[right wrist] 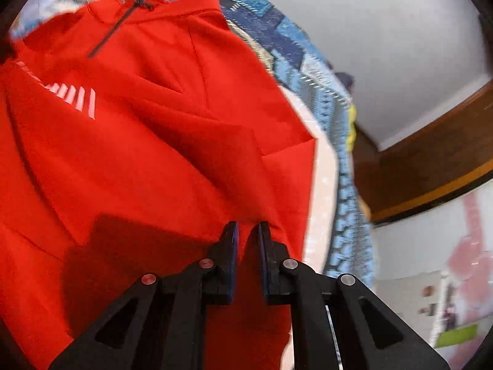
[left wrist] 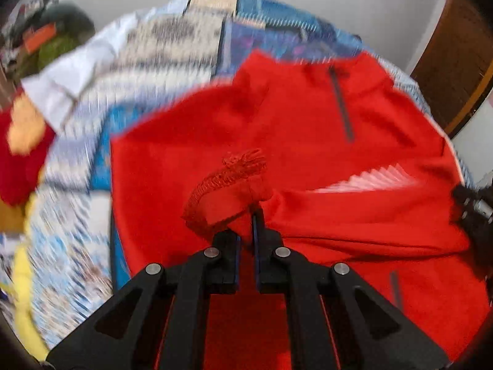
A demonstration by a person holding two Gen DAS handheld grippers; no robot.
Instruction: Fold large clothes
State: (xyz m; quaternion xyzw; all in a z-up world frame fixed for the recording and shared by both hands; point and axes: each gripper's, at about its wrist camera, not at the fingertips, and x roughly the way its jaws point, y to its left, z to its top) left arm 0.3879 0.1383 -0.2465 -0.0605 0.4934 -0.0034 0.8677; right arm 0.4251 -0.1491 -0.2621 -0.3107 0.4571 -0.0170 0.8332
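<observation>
Patterned blue bedspread (left wrist: 172,46), white wall (right wrist: 385,30)

The large red pullover (left wrist: 308,141) is soft matt cloth, smooth across its body, with a coarser ribbed knit cuff (left wrist: 222,185) and a dull grey zip (left wrist: 340,104) at its neck. Under the pullover lies a blue and white patterned bedcover (right wrist: 345,215), woven and matt. Both black grippers (left wrist: 246,215) (right wrist: 248,231) look like matt plastic with shiny metal pins, and beyond the pullover stands glossy brown wood (right wrist: 431,169).
</observation>
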